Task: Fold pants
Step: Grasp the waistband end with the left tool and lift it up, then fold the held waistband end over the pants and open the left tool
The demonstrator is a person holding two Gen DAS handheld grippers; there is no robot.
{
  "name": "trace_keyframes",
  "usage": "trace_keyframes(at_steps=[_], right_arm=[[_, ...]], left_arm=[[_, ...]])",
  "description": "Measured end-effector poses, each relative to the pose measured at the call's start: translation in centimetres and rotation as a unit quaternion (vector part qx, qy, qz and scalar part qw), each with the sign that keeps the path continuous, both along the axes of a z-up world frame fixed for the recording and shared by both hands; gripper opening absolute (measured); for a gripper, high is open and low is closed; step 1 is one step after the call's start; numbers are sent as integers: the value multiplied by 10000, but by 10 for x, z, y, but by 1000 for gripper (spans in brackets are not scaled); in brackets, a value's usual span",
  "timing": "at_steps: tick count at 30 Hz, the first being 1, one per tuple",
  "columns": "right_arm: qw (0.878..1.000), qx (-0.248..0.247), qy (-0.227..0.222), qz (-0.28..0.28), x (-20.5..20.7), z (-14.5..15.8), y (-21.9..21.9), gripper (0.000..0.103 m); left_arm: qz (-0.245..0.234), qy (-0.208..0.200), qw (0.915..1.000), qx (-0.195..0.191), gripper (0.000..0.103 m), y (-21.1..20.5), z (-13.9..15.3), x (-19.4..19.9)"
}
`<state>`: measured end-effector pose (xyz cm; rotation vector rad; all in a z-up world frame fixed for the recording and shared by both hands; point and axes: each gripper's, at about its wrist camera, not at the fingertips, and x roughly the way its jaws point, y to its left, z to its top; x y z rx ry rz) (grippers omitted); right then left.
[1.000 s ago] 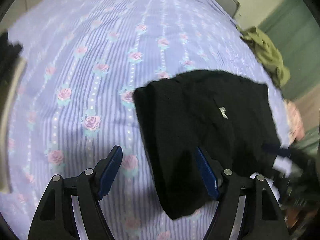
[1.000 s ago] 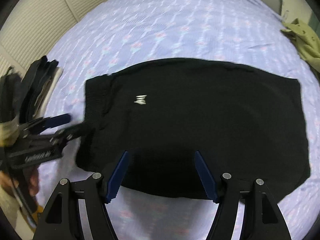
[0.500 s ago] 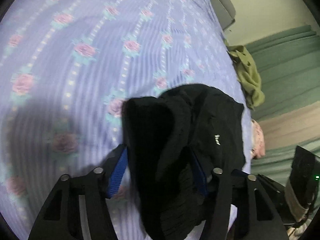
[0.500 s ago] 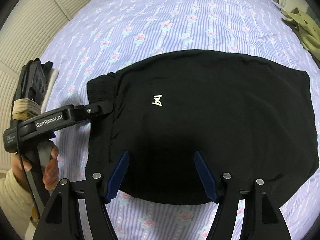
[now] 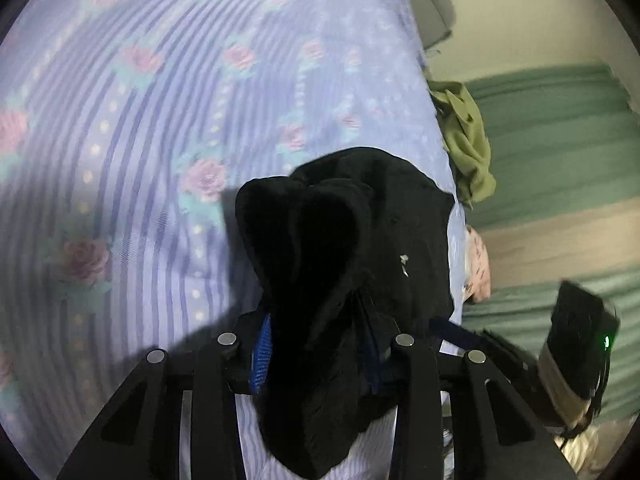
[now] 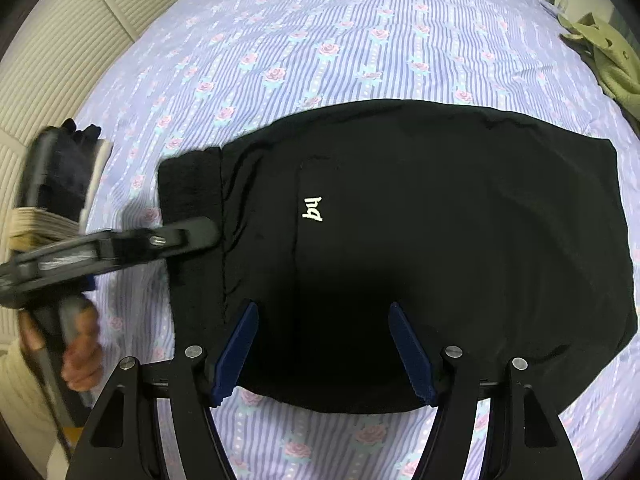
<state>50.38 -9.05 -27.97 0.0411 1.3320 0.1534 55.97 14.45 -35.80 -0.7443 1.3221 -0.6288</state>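
One black pants (image 6: 440, 240) folded flat; left gripper (image 5: 316, 356) pinching bunched waistband; right gripper (image 6: 324, 352) spread.

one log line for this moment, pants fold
left gripper: closing on waistband of black pants | right gripper: open above pants | pants: flat on bed sheet
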Motion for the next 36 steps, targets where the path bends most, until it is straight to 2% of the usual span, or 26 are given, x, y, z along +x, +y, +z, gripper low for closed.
trace_keyframes(at_steps=[2,6,8,11,15,19,27,32,36], right_arm=[[10000,-71,-19,24,0,1,-1,68],[9997,-224,-50,58,2,0,-2,68],[9997,-253,-30,7,4,-1,-4,68],[9996,-256,-65,-34,4,2,-4,68],[9995,-283,-149,-29,3,10,-2,68],[9993,-298,-227,-57,0,22,-15,68],[9968,-127,-659,-436,-12,63,-68,68],[9921,158,-957,-794,-20,89,-115,68],[9869,338,-1203,-1017,-34,108,-161,68]], left_arm=[[94,100,9999,-101,37,-2,-7,3],[116,72,9999,87,39,-8,-7,0],[35,-44,9994,331,37,-14,1,-2],[-118,-224,9969,750,28,-22,13,-4],[25,-223,9940,1075,22,-28,32,-7],[224,-302,9897,1382,21,-34,62,-11],[809,-330,9862,1404,19,-49,137,-14],[1062,-372,9842,1367,19,-90,188,-15],[938,-493,9828,1515,19,-150,216,-16]])
